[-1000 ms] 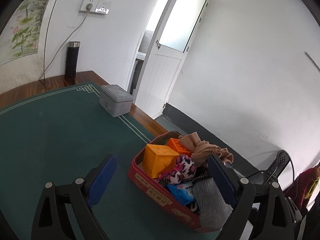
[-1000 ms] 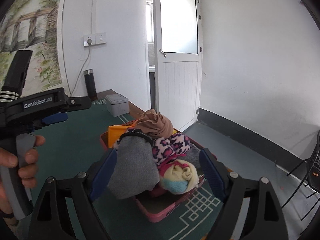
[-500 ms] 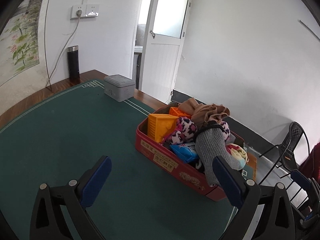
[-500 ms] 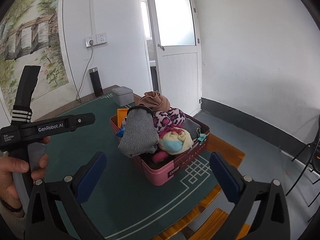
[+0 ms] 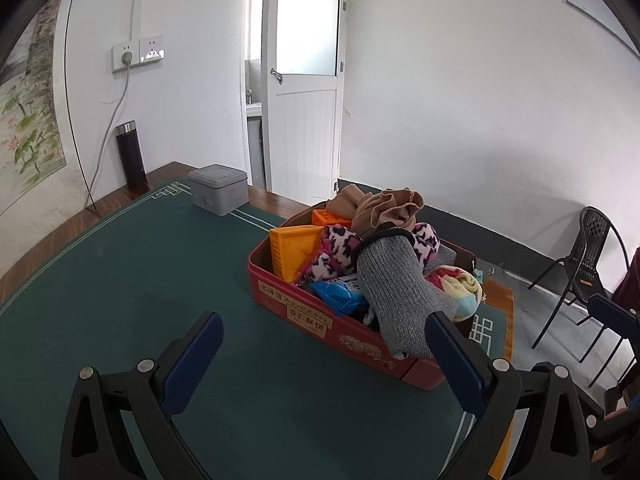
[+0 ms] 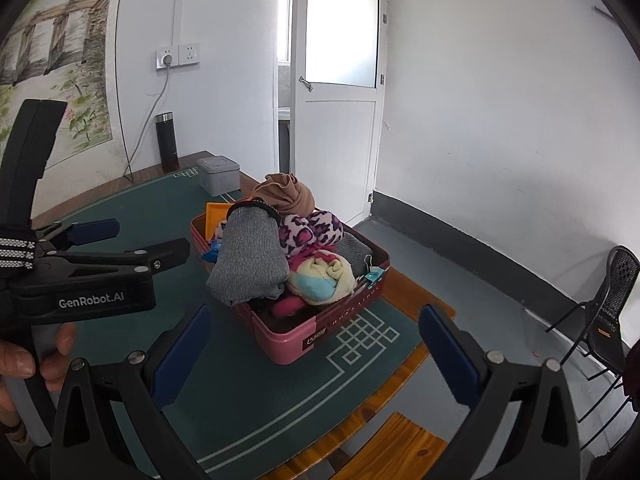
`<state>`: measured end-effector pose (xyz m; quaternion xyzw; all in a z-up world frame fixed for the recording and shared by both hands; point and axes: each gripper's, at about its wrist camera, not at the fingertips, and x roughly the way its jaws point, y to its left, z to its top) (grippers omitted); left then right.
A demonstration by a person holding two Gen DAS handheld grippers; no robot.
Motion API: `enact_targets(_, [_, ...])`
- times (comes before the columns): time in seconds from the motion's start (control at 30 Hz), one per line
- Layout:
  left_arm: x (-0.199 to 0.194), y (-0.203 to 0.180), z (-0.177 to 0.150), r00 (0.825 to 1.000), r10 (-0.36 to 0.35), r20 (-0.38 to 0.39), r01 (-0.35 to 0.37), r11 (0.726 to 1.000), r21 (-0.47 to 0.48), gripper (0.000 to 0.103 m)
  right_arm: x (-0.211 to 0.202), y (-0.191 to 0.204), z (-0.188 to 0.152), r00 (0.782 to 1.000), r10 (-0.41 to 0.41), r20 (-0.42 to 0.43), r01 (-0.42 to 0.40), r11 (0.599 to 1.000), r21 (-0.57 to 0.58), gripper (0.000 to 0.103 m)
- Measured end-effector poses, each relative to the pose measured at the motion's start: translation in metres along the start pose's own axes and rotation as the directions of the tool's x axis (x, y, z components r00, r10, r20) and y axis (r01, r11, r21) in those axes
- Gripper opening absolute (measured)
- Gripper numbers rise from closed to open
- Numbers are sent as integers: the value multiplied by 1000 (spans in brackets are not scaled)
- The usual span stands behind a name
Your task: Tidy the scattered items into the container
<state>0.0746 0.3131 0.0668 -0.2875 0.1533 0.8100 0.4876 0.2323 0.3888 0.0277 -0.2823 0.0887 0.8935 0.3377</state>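
Observation:
A red tin box (image 5: 304,312) sits at the table's far right corner, heaped with items: an orange block (image 5: 294,246), tan cloth (image 5: 384,208), leopard-print fabric (image 5: 336,248), a grey sock (image 5: 396,292) draped over the rim, a blue packet (image 5: 338,294) and a rolled pastel cloth (image 5: 460,286). The box also shows in the right wrist view (image 6: 316,332). My left gripper (image 5: 324,364) is open and empty, short of the box. My right gripper (image 6: 314,354) is open and empty, in front of the box's corner.
A grey lidded tin (image 5: 219,189) stands at the far edge of the green mat (image 5: 120,280). A black flask (image 5: 129,152) stands by the wall. A black chair (image 5: 588,256) is on the floor to the right. The table edge is close behind the box.
Both grippers have drawn back from the box, which now looks smaller and farther. The grey sock stays draped on the pile. Both stay open.

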Motion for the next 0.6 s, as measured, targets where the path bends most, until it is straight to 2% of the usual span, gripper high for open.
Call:
enact_targets(0.23, [3,-2,-2,1000,6,2,-6,1000,16,102,6,-3,2,1000,-18,-4,18,999,33,103])
enact_targets(0.43, [7,-6,-5,999,-39,-15,39,999,31,102,11,-7,2,1000,-24,-15,25,999,46,103])
enact_targets(0.6, [4,-15,-6,998,-55,11,54,996,75,102,10,-8,0,1000,-19,-8,19,999,47,103])
